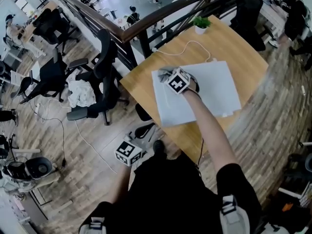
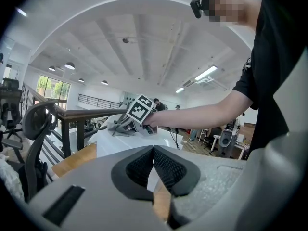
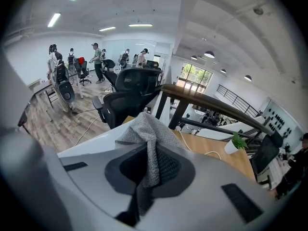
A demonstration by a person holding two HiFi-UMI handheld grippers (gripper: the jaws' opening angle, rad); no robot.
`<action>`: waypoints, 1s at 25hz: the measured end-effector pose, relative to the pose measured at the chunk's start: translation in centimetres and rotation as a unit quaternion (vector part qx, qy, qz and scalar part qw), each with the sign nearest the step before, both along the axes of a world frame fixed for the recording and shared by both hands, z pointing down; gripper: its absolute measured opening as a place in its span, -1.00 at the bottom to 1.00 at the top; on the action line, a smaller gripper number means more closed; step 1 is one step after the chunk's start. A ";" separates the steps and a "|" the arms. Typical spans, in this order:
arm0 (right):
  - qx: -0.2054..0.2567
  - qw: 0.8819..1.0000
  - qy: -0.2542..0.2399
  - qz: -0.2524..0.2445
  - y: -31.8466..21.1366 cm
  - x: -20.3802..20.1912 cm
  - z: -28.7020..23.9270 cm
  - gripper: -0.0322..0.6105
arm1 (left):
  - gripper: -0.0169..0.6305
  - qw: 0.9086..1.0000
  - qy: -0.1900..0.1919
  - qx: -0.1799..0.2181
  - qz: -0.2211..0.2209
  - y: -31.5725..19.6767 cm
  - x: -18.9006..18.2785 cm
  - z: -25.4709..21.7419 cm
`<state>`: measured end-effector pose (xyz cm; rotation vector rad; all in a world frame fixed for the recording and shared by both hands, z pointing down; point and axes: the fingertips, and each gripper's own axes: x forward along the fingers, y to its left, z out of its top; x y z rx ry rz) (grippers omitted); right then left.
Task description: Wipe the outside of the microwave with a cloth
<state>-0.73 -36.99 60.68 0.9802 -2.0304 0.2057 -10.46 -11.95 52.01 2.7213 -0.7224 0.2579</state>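
Cloth of grey weave (image 3: pixel 144 129), clamped in our right gripper (image 3: pixel 153 165), rests on the white boxy microwave (image 1: pixel 209 89) top; left gripper (image 2: pixel 154 165) hangs closed, empty; we should sweep flat and evenly.

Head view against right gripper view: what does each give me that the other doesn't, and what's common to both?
Head view only: the microwave's whole white top with the right gripper on it, and the left gripper low beside the wooden table, over the floor. Right gripper view only: the jaws shut on the grey cloth, and people standing across the room. Both: the wooden table, potted plant, white cable, railing and a black office chair.
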 end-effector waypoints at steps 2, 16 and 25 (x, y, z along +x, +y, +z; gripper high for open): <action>-0.006 1.000 0.004 -0.001 0.1 -0.4 0.4 -0.87 | -0.94 1.000 0.000 0.003 0.007 -0.4 -0.2 -0.1; 0.003 0.999 0.052 -0.011 1.0 -4.4 0.9 -0.88 | -0.94 0.999 -0.004 0.008 0.047 -1.4 -2.9 0.9; -0.003 0.999 0.027 -0.016 1.7 -6.5 0.7 -0.86 | -0.94 0.998 0.003 0.028 0.048 -1.7 -3.0 0.1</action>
